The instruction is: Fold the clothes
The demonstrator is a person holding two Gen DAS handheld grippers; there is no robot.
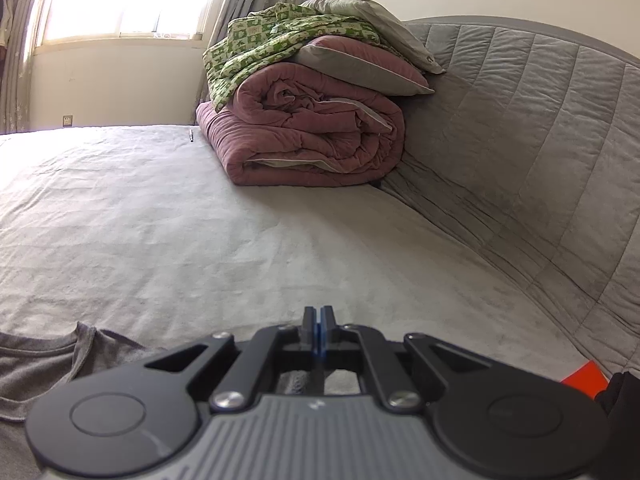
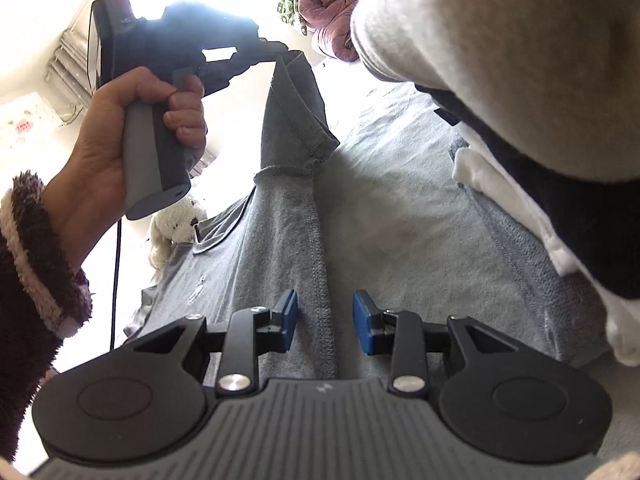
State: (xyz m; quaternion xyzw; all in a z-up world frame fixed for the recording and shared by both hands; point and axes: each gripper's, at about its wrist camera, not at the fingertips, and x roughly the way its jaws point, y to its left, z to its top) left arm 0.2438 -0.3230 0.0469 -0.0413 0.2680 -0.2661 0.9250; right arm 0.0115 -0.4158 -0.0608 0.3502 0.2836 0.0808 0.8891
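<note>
While it lies on the pale bed sheet, garment: a grey T-shirt, soft knit, with a ribbed neckline and small pale print on the chest.
Shirt position: spread over the bed below the right gripper; one sleeve is lifted well above the rest, hanging taut from the left gripper's tip.
Shirt detail: a stitched hem runs up the cloth between the right gripper's fingers; a folded edge lies along it.
Left gripper: fingers pressed together with only a thin blue line of pad showing; in the right wrist view its tip meets the raised sleeve, so it grips the T-shirt.
Left hand: wrapped around the left gripper's grey handle, a fuzzy dark cuff at the wrist.
Right gripper: fingers spread wide, blue pads facing each other, nothing between them but the cloth below; contact with the shirt cannot be told.
Far corner: a rolled pink quilt with pillows and a green patterned cover on top.
</note>
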